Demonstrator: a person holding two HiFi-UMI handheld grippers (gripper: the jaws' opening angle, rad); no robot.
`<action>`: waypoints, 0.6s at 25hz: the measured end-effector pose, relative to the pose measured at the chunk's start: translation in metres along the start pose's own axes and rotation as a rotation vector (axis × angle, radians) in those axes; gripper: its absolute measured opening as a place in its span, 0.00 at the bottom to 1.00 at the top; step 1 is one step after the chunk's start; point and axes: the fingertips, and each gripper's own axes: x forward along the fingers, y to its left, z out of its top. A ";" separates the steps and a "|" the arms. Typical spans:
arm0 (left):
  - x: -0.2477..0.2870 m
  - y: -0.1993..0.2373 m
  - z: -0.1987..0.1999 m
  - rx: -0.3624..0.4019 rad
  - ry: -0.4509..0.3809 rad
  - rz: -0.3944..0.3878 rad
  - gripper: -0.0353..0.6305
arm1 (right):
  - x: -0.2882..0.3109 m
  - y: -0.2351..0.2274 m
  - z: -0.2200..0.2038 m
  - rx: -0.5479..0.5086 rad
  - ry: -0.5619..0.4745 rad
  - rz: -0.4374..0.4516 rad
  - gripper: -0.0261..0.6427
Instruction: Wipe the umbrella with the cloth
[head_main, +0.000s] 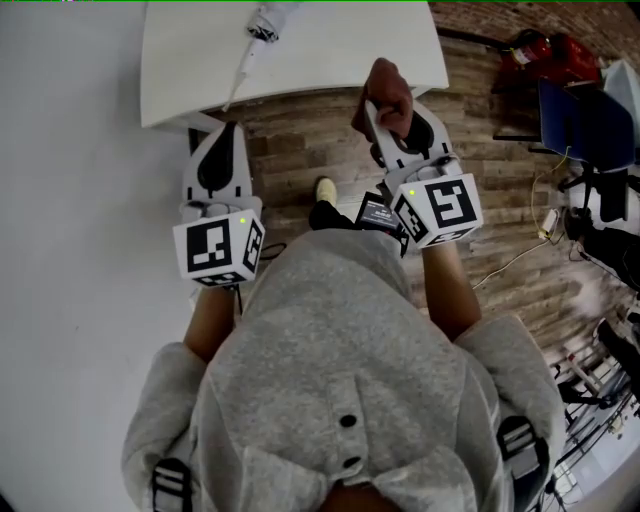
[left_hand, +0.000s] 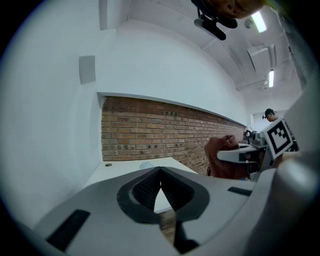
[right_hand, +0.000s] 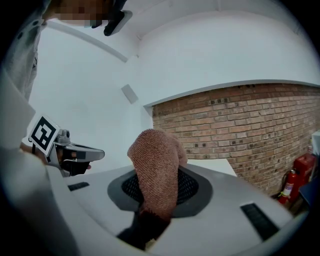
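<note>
Wood floor is under me, and the white table (head_main: 340, 50) stands far ahead. The umbrella (head_main: 262, 30) lies on it, with its thin end close to the near edge. My right gripper (head_main: 392, 118) pinches the brown cloth (head_main: 387, 85) tight. My left gripper (left_hand: 160, 172) is squeezed together with nothing in it. If I rub hard while nothing holds the umbrella, I think it may slide off the table.
</note>
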 end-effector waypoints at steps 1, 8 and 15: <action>0.004 -0.001 0.000 0.000 0.002 0.002 0.08 | 0.003 -0.004 0.000 0.010 -0.004 0.007 0.20; 0.030 -0.010 0.016 0.014 0.017 0.019 0.08 | 0.017 -0.033 0.015 0.023 -0.009 0.037 0.20; 0.045 -0.019 0.021 0.030 0.001 0.015 0.08 | 0.022 -0.046 0.017 0.010 -0.023 0.041 0.20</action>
